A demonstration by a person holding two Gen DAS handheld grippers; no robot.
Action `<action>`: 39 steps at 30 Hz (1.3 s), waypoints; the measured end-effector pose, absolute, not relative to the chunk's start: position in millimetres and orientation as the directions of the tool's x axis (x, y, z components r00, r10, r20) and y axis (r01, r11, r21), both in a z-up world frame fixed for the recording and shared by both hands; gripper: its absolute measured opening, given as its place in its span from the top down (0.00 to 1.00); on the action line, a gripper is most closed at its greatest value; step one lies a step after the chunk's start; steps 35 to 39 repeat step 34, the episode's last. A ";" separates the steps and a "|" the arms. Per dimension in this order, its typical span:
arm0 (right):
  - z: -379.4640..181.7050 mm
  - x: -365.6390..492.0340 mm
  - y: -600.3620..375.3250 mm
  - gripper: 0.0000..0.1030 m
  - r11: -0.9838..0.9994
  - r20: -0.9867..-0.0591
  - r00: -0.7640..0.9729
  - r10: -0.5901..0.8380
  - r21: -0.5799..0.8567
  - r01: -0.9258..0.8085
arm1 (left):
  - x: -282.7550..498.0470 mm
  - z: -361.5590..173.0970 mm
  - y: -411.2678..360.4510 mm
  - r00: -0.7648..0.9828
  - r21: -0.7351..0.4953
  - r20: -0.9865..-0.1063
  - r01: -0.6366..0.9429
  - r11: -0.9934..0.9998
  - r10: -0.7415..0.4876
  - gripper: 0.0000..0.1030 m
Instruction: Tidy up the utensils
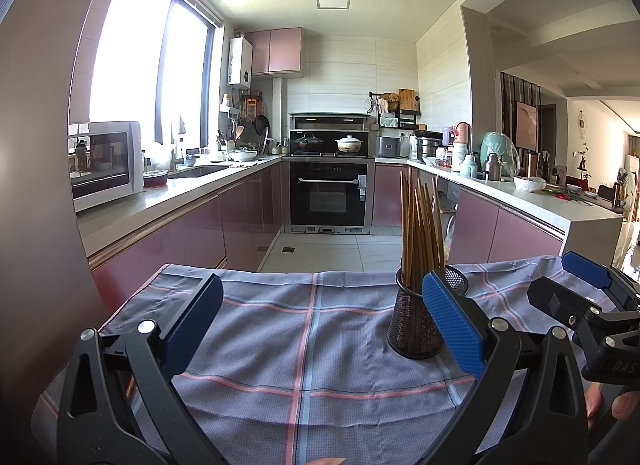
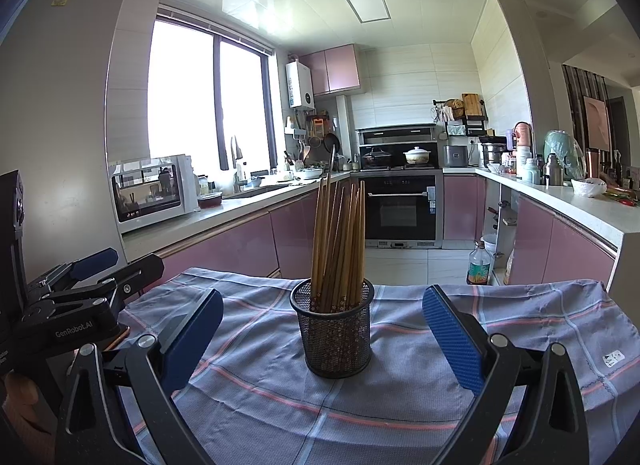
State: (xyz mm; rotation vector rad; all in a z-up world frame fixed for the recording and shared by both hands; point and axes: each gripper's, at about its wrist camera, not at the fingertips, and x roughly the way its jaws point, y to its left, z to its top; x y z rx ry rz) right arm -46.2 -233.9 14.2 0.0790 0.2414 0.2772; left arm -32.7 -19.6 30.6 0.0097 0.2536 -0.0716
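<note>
My left gripper (image 1: 322, 319), jaws spread wide, blue pads facing inward, nothing between them. My right gripper (image 2: 322, 329), jaws likewise spread wide and empty. Both are held level, side by side, my fingertips (image 1: 624, 405) visible under the right one.

microwave (image 2: 150, 191) on counter | oven (image 2: 401, 207) at back | checked cloth (image 2: 400, 405) on table

The cloth (image 2: 500, 317) on the table is bare all around the black mesh cup (image 2: 335, 329), out to every edge. Only the cup stands in the way, with tall chopsticks (image 2: 338, 233) sticking up. Both grippers, left gripper (image 1: 322, 323) and right gripper (image 2: 322, 331), sit wide apart at the near edge.
</note>
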 end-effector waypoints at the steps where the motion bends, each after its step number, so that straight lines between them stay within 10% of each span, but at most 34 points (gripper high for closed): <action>1: 14.2 -46.2 -234.0 0.06 0.959 -0.225 0.933 0.280 0.110 -0.261 | -32.5 31.2 -19.6 0.966 0.001 -0.250 0.071 0.997 -0.068 0.05; 25: 9.0 -44.6 -234.7 0.06 0.960 -0.243 0.929 0.278 0.107 -0.259 | -26.9 19.2 -21.5 0.959 0.028 -0.277 0.069 0.997 -0.059 0.05; 34: -45.2 8.1 -299.9 0.06 0.997 -0.575 0.815 0.073 0.026 -0.071 | 24.4 -20.0 4.9 0.861 0.000 -0.507 0.050 0.999 -0.043 0.05; 39: -45.2 8.1 -299.9 0.06 0.997 -0.575 0.815 0.073 0.026 -0.071 | 24.4 -20.0 4.9 0.861 0.000 -0.507 0.050 0.999 -0.043 0.05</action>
